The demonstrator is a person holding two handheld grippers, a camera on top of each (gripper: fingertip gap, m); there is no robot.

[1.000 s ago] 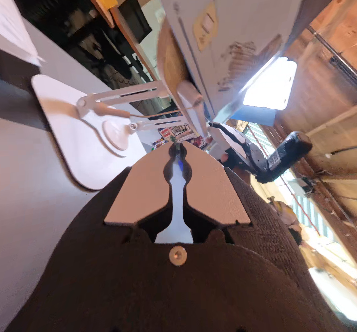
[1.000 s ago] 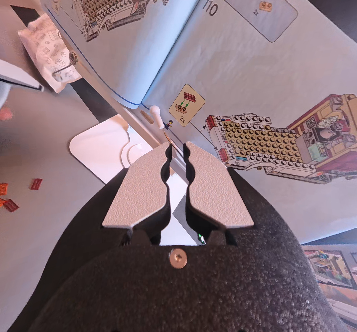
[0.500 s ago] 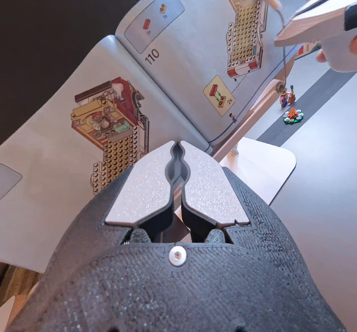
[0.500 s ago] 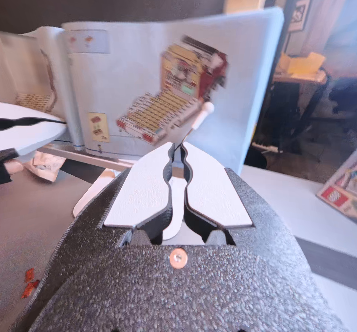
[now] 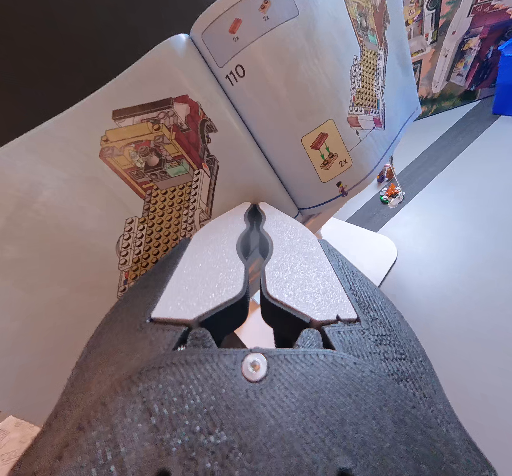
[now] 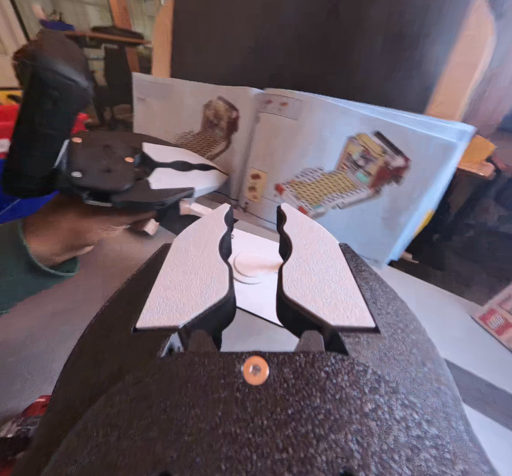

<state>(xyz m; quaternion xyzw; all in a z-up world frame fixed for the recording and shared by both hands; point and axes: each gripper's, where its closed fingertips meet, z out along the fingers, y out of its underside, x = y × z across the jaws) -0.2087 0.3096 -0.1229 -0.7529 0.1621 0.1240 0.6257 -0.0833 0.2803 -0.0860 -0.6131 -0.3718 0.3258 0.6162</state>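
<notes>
Booklet (image 5: 171, 80) stands open and upright on a white stand (image 5: 365, 249), its 2 pages facing the grippers and its spine running bottom to top, leaning back a little. In the right wrist view the booklet (image 6: 318, 135) is wider than tall, so its long axis runs left to right along the tabletop (image 5: 443, 241). Both open pages carry drawings of a brick model in yellow, tan and dark red.

Left gripper (image 5: 254, 207) has its jaws pressed together with nothing between them, and the tips sit just in front of the lower end of the spine fold; whether they touch the paper cannot be told. In the right wrist view the same gripper (image 6: 221, 170) lies on its side, pointing right at the left page, held by a hand (image 6: 69, 229) in a green sleeve.

Right gripper (image 6: 253, 207) has its jaws spread and bare, pointing at the lower edge of the booklet near the spine, above the stand's white base (image 6: 255, 282).

Right of the booklet, a small brick figure group (image 5: 390, 185) stands on a dark strip (image 5: 432, 166) of the tabletop. A colourful box (image 5: 457, 27) stands behind it. A second box (image 6: 496, 321) lies at the right edge of the right wrist view.
</notes>
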